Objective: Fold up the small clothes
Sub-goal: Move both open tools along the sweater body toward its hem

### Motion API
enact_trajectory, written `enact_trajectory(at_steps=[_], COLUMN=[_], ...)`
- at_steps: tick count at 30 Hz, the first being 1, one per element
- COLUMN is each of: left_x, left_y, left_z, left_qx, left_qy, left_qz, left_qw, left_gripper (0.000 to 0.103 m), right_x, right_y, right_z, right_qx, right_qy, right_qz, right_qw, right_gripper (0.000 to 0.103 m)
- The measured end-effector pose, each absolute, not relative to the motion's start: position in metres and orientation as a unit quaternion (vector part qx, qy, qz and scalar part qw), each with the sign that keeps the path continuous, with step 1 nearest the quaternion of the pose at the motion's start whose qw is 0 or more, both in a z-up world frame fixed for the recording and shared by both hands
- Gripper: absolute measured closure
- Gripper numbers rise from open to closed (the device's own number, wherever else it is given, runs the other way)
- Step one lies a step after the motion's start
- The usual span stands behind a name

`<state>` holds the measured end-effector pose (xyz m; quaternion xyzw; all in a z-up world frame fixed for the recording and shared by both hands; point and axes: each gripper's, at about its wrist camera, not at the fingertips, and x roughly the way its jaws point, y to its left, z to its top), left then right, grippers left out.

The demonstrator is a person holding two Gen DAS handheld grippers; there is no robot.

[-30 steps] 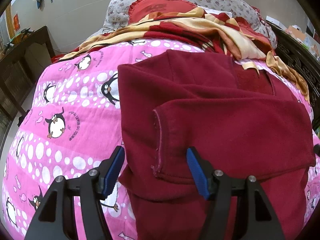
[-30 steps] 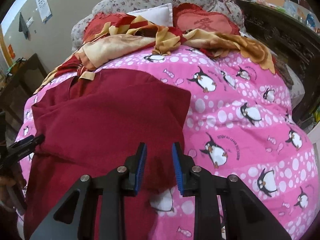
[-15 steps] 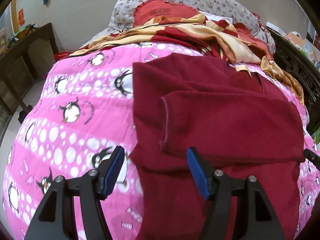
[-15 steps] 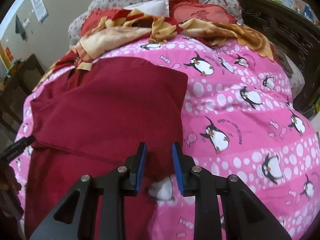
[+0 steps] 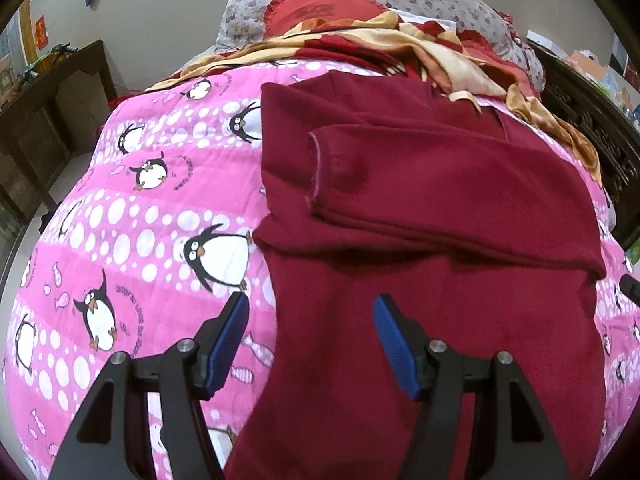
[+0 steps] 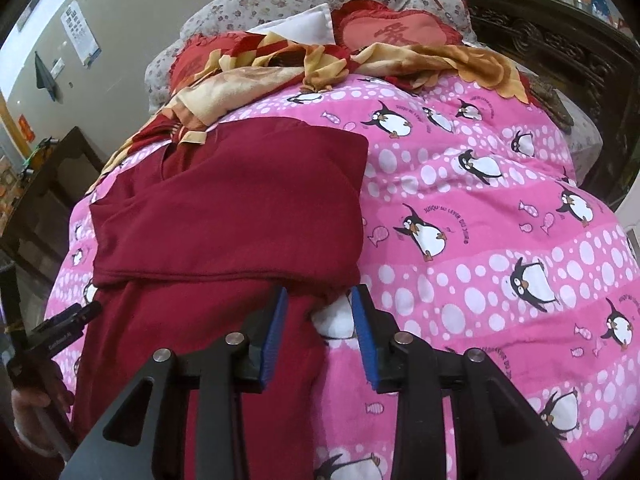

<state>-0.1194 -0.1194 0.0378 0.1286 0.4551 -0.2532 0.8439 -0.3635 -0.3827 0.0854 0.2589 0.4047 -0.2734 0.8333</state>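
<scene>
A dark red top (image 5: 420, 208) lies flat on the bed's pink penguin blanket (image 5: 132, 216), its sleeve folded across, with pillows (image 6: 304, 4) at 12 o'clock, while the left gripper (image 5: 310, 338) and right gripper (image 6: 318, 332) hang above it, both spread and holding nothing.

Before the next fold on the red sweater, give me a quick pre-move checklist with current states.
1. Left gripper open, nothing between its fingers: ok.
2. Right gripper open, holding nothing: ok.
3. Sleeve folded across the maroon sweater body and lying flat: ok.
4. Left fingers straddle the sweater's left edge, one over the pink penguin quilt, one over fabric: ok for an edge grasp.
5. Right fingers sit at the sweater's right edge, quilt showing between them: ok.
6. Bottom hem position: cannot tell, it is hidden below both grippers.
</scene>
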Motion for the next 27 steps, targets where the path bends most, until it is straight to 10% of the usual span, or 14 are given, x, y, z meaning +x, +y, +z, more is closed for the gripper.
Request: enact_trajectory(at_steps=[27], left_x=[-0.155], left_y=[-0.087], left_z=[0.042], left_qx=[0.132], left_qy=[0.453], left_qz=[-0.262], left_qw=[0.842], left_gripper=[0.034], right_x=[-0.403], right_y=[-0.343], right_z=[0.065], right_qx=[0.248], right_qy=[0.451], right_qz=[-0.228], right_qw=[0.827], right_gripper=[0.049])
